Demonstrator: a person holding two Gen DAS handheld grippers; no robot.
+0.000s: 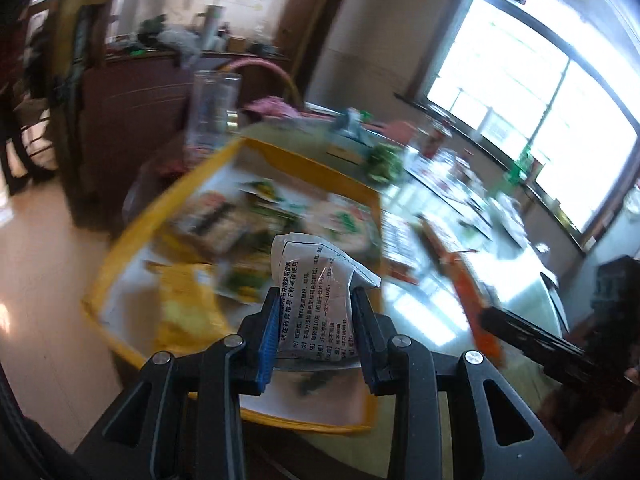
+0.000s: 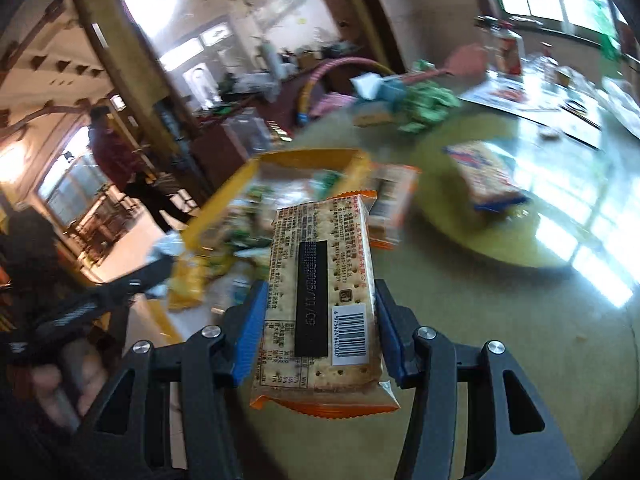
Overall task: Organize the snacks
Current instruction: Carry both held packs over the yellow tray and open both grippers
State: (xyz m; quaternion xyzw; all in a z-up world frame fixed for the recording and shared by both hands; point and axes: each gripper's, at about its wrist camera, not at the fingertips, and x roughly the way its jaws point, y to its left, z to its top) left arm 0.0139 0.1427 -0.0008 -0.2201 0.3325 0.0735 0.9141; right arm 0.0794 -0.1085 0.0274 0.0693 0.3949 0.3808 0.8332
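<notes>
A: Sachet (image 1: 316,300) is sitting clamped in the left gripper (image 1: 314,334), jaws nearly closed on it, hanging above the near edge of the yellow tray (image 1: 308,162).

B: And the right gripper (image 2: 320,320) is pinching a cracker pack (image 2: 324,292) by its long sides, jaws about half open. The tray is lying toward its ten o'clock.

A: I'm judging both are heading for the tray. Best to be lowering each over a bare patch, near the left gripper's seven o'clock, and letting go low so nothing is sliding off the packets (image 1: 224,220) already there.

B: One at a time, since the grippers are crowding each other. Another pack (image 2: 486,176) is waiting on the table (image 2: 500,320) at two o'clock.

A: Reading anything?

B: Chinese print on the sachet, too small for me. The pack is showing a barcode and a black strip with a stamped date I'm not making out.
</notes>
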